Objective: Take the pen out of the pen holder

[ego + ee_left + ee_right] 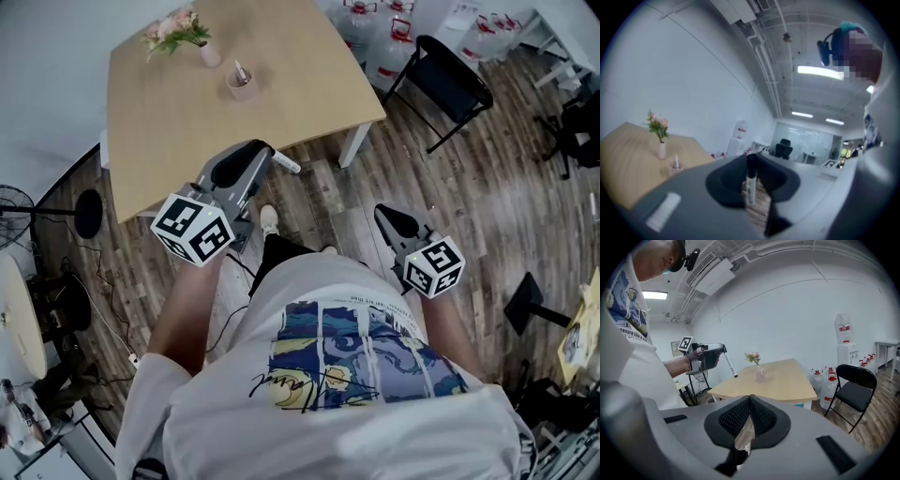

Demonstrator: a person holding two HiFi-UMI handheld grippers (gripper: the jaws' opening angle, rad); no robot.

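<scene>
My left gripper (265,153) is shut on a white pen (287,165) with a black cap, held in the air just off the near edge of the wooden table (300,84). In the left gripper view the pen (751,180) stands upright between the jaws. The pinkish pen holder (241,84) sits on the table with another pen still in it, beside a small vase of flowers (200,42). My right gripper (382,214) hangs lower on the right, shut and empty. In the right gripper view its jaws meet, and the left gripper (708,358) with the pen (730,364) shows beyond them.
A black folding chair (448,80) stands right of the table, with several water bottles (389,37) behind it. A fan and cables (56,281) clutter the floor at the left. A black stand base (528,302) lies at the right. The person's legs and shoes are below the grippers.
</scene>
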